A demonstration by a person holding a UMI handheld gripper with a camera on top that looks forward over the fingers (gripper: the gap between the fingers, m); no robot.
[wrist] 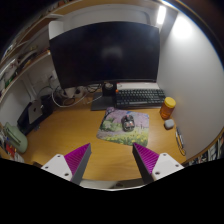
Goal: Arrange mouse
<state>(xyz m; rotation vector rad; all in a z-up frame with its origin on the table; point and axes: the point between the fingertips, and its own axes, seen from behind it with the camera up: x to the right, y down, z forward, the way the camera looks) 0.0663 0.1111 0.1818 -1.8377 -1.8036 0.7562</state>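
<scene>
While the claw (112,163) is being held open and empty above the table (70,128), the mouse (127,122) is being seen straight ahead on its mat (122,130), lengthwise away, well beyond the fingertips.

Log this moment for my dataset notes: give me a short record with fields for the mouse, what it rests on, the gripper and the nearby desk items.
mouse: dark mouse, lying on the mouse pad, beyond the fingers
mouse pad: patterned mouse pad on the wooden desk
gripper: gripper open, holding nothing, its fingers short of the pad
keyboard: black keyboard behind the pad
monitor: large dark monitor at the back, screen off
other: orange container beside the keyboard's end
</scene>
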